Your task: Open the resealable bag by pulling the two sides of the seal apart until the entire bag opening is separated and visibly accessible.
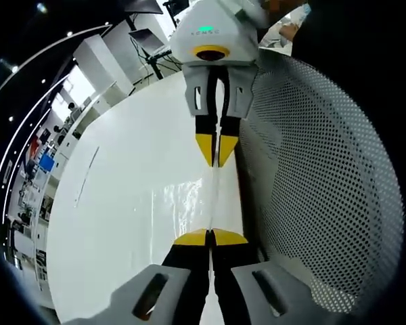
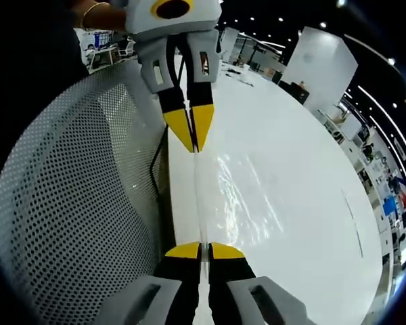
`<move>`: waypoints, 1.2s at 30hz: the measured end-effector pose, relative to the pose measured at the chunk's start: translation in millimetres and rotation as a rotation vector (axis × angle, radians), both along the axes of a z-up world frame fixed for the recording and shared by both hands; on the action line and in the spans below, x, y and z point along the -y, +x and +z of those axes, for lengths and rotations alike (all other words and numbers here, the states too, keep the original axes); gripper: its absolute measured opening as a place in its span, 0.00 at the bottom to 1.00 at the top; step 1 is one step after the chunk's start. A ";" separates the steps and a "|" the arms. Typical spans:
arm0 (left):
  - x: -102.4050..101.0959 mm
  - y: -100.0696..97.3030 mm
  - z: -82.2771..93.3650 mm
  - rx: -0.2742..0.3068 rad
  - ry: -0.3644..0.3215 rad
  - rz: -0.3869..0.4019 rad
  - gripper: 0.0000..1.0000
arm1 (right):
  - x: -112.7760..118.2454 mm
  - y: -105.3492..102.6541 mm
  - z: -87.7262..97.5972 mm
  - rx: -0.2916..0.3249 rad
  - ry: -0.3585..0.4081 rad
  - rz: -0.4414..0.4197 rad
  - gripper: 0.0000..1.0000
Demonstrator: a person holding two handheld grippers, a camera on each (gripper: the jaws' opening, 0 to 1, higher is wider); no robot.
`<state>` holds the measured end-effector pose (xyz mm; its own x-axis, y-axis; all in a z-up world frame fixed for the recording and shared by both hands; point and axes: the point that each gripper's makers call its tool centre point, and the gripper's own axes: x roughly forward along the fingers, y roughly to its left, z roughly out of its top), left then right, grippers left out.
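- Two yellow-tipped grippers face each other across a clear plastic resealable bag (image 1: 189, 203), each pinching one end of its top edge.
- Left gripper (image 1: 210, 237), seen at the near edge of the left gripper view, has its jaws pressed together on the bag's seal strip; it also shows at the far side of the right gripper view.
- Right gripper (image 2: 204, 250) is likewise clamped on the seal.
- Bag hangs stretched between them over a glossy white table (image 1: 122, 223).
- Perforated white mesh chair back (image 2: 74, 203) stands just beside the table edge.
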<state>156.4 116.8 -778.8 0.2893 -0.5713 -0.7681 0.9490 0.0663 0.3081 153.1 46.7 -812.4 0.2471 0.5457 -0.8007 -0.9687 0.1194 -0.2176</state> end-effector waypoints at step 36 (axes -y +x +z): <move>13.3 -11.3 -2.6 0.047 0.053 -0.114 0.00 | -17.8 -3.0 17.5 0.031 0.060 0.056 0.05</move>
<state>145.1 103.5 -781.4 0.2613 -0.5619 -0.7849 0.9338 -0.0586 0.3528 150.2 64.4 -795.0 0.2389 0.6061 -0.7587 -0.9672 0.0791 -0.2413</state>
